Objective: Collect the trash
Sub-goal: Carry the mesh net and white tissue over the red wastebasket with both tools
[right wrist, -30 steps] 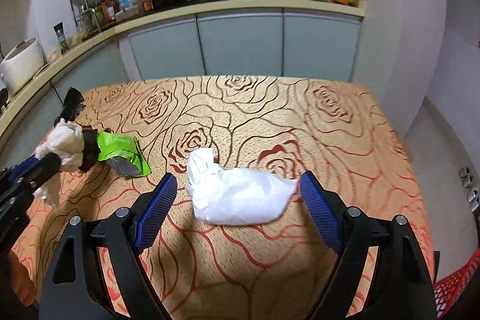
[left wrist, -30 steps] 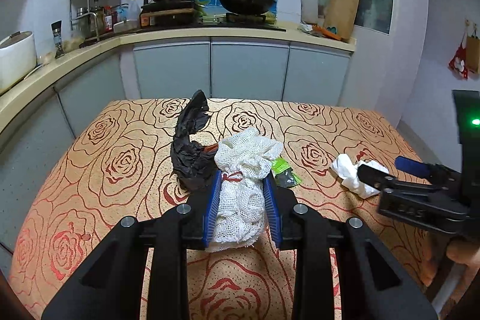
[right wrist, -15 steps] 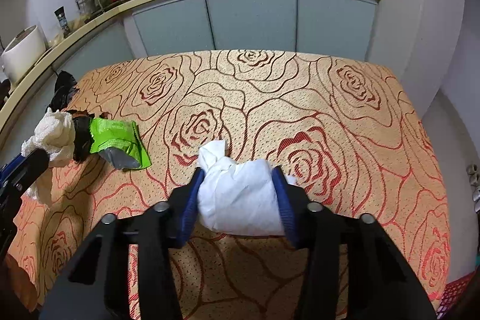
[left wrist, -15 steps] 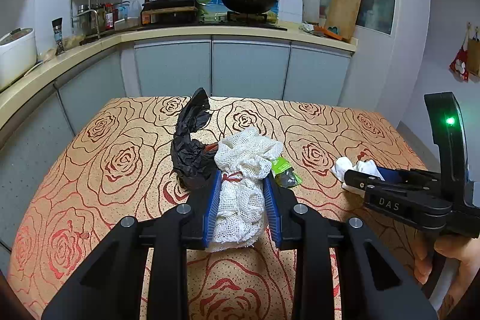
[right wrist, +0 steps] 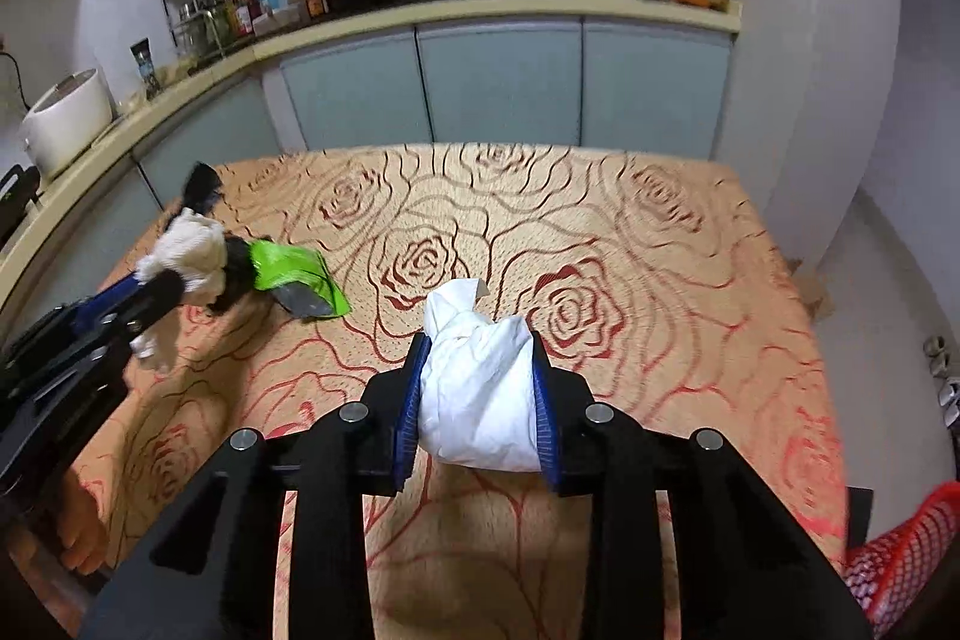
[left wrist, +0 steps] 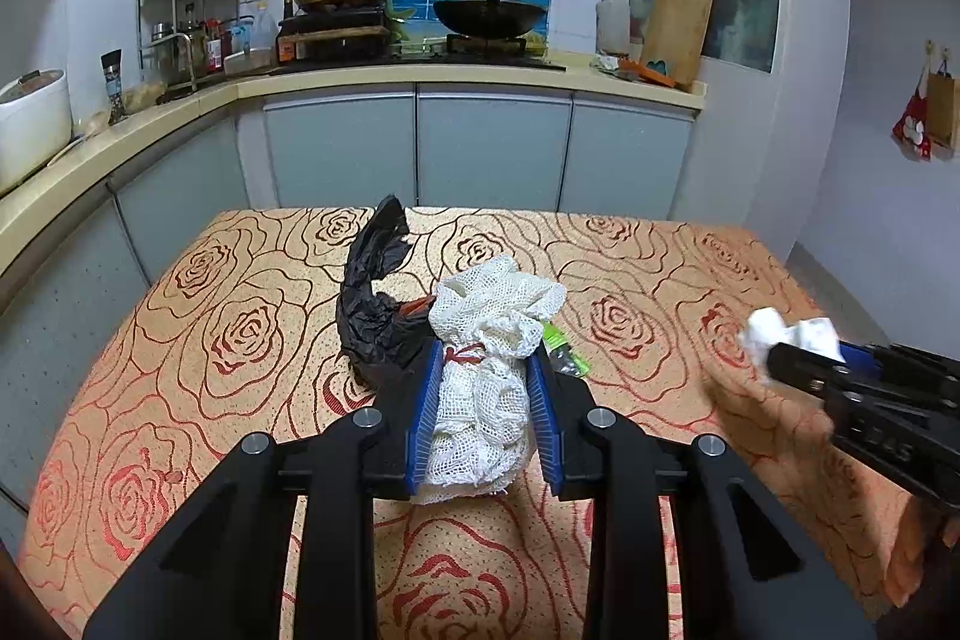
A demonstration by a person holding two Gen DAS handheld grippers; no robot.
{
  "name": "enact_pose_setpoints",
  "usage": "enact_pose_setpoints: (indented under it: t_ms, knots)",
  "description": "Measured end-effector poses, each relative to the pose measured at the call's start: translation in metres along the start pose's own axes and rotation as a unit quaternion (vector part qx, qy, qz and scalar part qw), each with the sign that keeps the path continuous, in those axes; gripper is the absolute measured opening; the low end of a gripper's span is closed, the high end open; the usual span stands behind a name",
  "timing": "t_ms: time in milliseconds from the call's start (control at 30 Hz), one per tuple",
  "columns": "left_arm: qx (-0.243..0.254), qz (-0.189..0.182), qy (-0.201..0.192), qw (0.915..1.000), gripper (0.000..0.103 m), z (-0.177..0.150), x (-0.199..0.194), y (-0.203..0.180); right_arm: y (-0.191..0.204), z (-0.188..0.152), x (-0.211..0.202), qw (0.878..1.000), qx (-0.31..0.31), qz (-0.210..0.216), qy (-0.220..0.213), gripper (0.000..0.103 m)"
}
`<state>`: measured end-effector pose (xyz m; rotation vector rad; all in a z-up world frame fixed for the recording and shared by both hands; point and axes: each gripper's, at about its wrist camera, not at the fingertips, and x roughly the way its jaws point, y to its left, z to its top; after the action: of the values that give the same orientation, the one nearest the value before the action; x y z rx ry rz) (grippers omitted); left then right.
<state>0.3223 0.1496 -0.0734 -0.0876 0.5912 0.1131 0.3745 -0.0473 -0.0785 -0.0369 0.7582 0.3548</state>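
White tissue wad point(right wrist: 480, 388) sits clamped in your right gripper point(right wrist: 480, 400), whose jaws have just been closing on it, clear of the table point(right wrist: 660, 280). Your left gripper point(left wrist: 483, 412) grasps the mesh bundle point(left wrist: 486, 370). Left of your right gripper, the green wrapper point(right wrist: 294, 271) and black bag point(left wrist: 375, 316) remain uncollected. Both grippers point downward.

Pouch point(right wrist: 297, 271) right of bag point(left wrist: 375, 304)
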Motion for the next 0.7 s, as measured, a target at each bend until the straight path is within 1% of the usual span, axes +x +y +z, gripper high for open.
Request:
enact_pose_setpoints:
  t_ms: [133, 400, 533, 700]
  knots:
    - [0.003, -0.001, -0.011, 0.9999, 0.027, 0.001, -0.017, -0.004, 0.0, -0.002, -0.027, 1.0, 0.004, -0.004, -0.022, 0.031]
    - [0.008, -0.001, -0.02, 0.9998, 0.027, -0.005, -0.052, -0.01, 0.003, -0.012, -0.077, 0.998, 0.008, -0.014, -0.06, 0.031]
    - [0.013, -0.001, -0.031, 0.9994, 0.027, -0.006, -0.074, -0.014, 0.002, -0.019, -0.1, 0.997, 0.016, -0.01, -0.073, 0.031]
    - [0.023, -0.009, -0.041, 0.9989, 0.027, -0.007, -0.096, -0.024, -0.002, -0.028, -0.121, 0.996, 0.024, -0.015, -0.085, 0.031]
